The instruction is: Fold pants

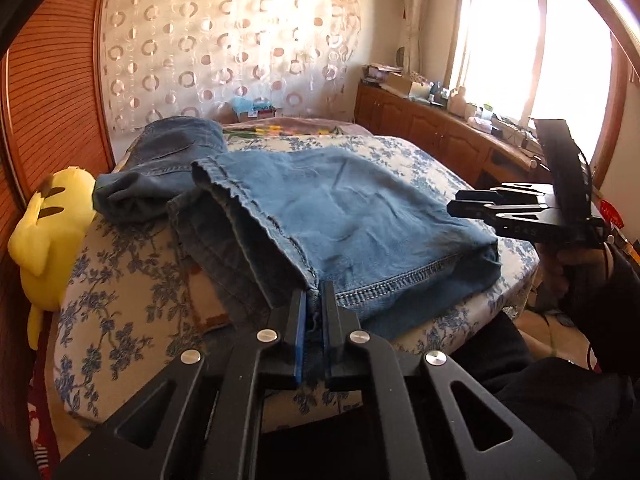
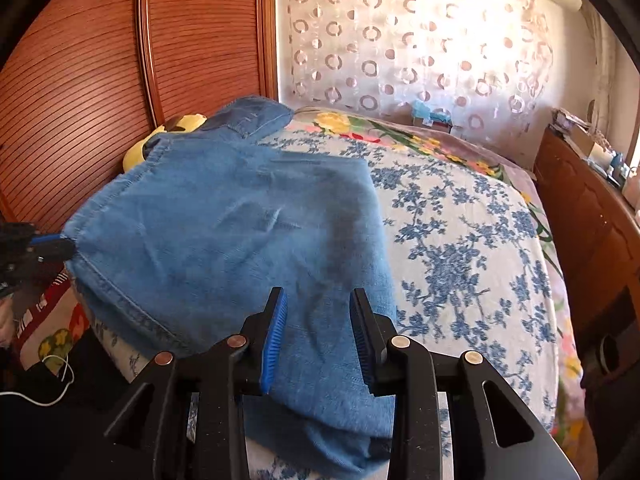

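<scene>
Left gripper [image 1: 314,308]: jaws pressing together, pinching a stitched hem corner of the pants [image 1: 320,208] at the bed's near edge; blue pads are gripping denim between them.

Right gripper [image 2: 318,332]: jaws standing apart, holding nothing; folded denim is lying under and between the fingers, but the pads are not pressing on it. In the left wrist view it is hanging just off the cloth's right side, carried by a hand [image 1: 560,272] in a dark sleeve.

Pants: blue denim, lying folded over on the floral bedspread [image 2: 460,240], the darker waist end bunching toward the wooden headboard [image 2: 100,80], near a yellow plush toy [image 1: 56,216].

Handling, as judged: soft but thick cloth, moderately heavy, limp, likely sagging and dragging when lifted by one corner; not slippery, not fragile. Doubled layers are prone to sliding apart, so pinching through all layers at once is advisable. Best holds: stitched hem and seam edges, one corner per gripper, with the free gripper taking the opposite near corner.
</scene>
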`<action>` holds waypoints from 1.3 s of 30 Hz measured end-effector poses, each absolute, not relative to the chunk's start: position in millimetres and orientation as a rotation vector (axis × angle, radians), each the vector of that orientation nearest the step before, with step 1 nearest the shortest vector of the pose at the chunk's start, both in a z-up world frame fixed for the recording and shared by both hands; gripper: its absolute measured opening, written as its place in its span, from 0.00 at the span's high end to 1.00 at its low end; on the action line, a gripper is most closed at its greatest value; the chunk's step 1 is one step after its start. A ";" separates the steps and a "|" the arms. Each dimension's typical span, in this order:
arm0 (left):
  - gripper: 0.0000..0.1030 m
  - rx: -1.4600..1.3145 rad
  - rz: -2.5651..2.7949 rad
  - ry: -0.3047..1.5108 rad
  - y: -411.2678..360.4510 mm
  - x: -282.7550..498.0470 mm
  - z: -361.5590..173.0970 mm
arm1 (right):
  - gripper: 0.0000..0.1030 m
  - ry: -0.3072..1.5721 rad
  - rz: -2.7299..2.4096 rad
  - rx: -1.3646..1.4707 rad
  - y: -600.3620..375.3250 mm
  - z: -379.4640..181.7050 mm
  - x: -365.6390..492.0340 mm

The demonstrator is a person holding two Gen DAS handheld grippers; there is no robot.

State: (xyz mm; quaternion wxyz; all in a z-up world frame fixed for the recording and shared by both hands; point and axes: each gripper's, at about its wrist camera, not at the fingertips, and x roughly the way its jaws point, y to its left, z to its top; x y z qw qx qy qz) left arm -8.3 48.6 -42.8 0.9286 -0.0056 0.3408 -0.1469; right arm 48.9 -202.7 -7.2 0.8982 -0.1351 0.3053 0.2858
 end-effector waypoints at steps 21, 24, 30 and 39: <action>0.40 -0.093 -0.213 0.735 88.2 17.4 -62.3 | 0.66 0.660 0.609 -0.241 -190.0 -35.0 73.0; 0.40 -0.084 -0.185 0.721 91.3 26.2 -57.7 | 0.59 0.647 0.611 -0.244 -183.2 -35.4 82.0; 0.40 -0.041 -0.185 0.704 84.7 48.7 -48.7 | 0.54 0.659 0.599 -0.265 -170.5 -49.6 98.8; 0.40 -0.013 -0.216 0.712 77.3 92.1 -44.7 | 0.52 0.656 0.598 -0.254 -165.1 -63.4 105.5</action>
